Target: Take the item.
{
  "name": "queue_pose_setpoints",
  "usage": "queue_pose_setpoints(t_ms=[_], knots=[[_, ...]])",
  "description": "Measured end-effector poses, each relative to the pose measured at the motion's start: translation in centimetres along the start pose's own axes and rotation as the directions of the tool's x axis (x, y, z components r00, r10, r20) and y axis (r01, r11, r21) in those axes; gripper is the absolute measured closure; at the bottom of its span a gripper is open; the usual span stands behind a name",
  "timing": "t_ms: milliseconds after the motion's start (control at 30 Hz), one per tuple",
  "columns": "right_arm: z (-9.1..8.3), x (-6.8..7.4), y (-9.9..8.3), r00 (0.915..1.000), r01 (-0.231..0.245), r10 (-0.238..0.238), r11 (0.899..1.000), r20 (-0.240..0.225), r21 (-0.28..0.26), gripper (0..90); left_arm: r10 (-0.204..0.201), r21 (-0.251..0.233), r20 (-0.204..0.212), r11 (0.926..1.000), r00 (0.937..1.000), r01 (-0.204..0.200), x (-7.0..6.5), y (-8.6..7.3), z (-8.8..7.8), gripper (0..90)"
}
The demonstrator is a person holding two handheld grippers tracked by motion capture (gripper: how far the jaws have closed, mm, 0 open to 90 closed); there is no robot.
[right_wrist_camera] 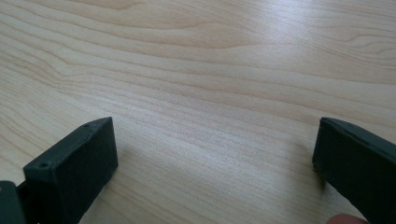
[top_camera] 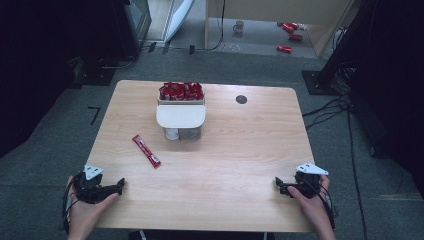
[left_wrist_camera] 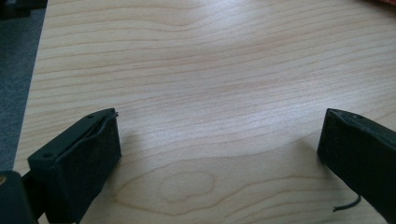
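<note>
My left gripper [top_camera: 119, 185] rests at the table's near left corner, held in a hand. Its jaws stand wide apart over bare wood in the left gripper view [left_wrist_camera: 219, 140], with nothing between them. My right gripper [top_camera: 279, 184] rests near the front right edge. In the right gripper view [right_wrist_camera: 215, 144] its jaws are also spread wide over bare wood. A long red sachet [top_camera: 146, 150] lies flat on the table, left of centre and beyond the left gripper. A white holder [top_camera: 180, 116] stands at the table's far middle, with several red sachets [top_camera: 181, 91] packed in its back compartment.
The wooden table [top_camera: 225, 150] has a black round cable hole [top_camera: 241, 99] at the far right of the holder. On the floor beyond the table lie a mug [top_camera: 239, 26] and red packets [top_camera: 290, 30]. Cables [top_camera: 330, 107] run along the floor at the right.
</note>
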State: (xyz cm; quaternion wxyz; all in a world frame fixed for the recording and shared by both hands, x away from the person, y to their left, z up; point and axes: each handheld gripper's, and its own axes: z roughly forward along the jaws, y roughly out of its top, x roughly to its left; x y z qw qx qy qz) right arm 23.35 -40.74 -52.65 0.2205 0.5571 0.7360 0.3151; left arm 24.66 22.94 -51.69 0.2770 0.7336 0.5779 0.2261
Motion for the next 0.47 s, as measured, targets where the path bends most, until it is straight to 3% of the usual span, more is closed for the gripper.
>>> queue_pose_setpoints(t_ms=[133, 467], knots=[[0.0, 0.0, 0.0, 1.0000, 0.000, 0.000, 1.000, 0.000, 0.000, 0.0, 0.001, -0.020, 0.001, 0.9998, 1.0000, -0.001, -0.1, -0.2, 0.1, 0.0], [0.0, 0.0, 0.0, 1.0000, 0.000, 0.000, 1.000, 0.000, 0.000, 0.0, -0.022, -0.019, -0.019, 0.9996, 0.9996, 0.022, -1.1, 0.2, 0.4, 0.0]])
